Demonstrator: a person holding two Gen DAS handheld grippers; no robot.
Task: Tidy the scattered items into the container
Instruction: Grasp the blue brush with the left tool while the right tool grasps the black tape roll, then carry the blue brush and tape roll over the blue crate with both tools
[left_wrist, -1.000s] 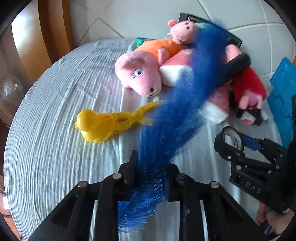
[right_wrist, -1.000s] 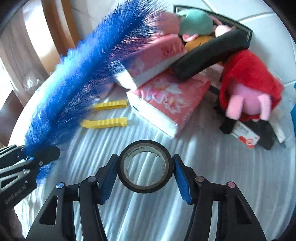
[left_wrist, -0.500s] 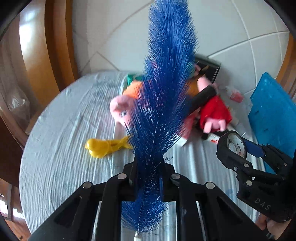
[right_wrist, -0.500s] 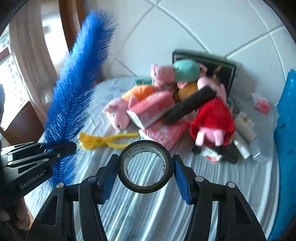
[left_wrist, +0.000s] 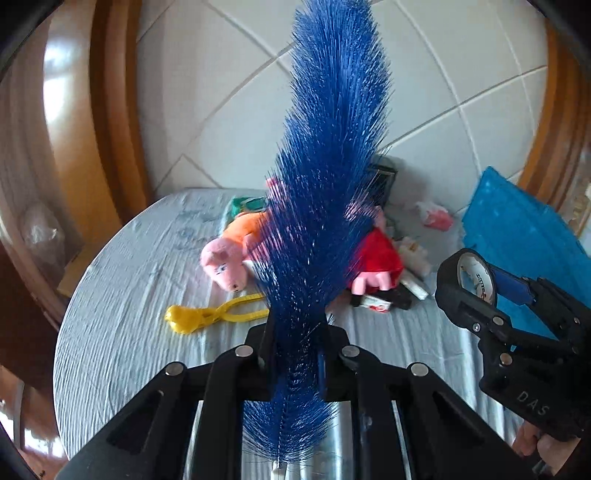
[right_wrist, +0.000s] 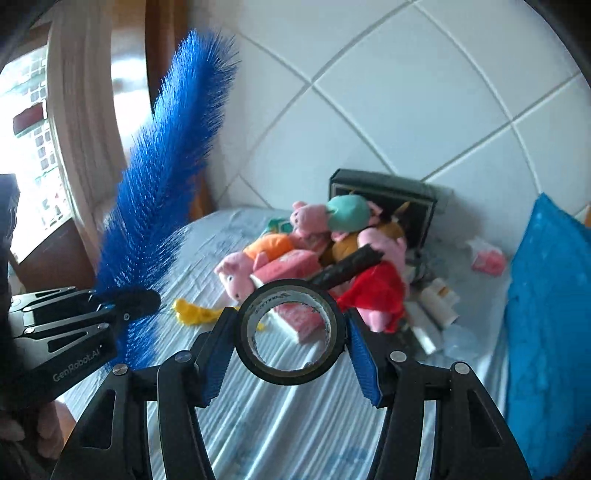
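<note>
Two grips, left gripper (left_wrist: 295, 343) jaws clamped on blue brush (left_wrist: 328, 177), right gripper (right_wrist: 290, 332) jaws clamped on tape roll (right_wrist: 290, 330).

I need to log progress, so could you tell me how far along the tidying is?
Nothing visibly binned yet. In hand: left tool grips the blue brush, right tool the tape roll. Left on the table: plush pigs, yellow clip, tissue packs.

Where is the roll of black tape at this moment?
The roll of black tape is clamped in the right gripper, low centre of the right wrist view, above the white tablecloth.
</note>
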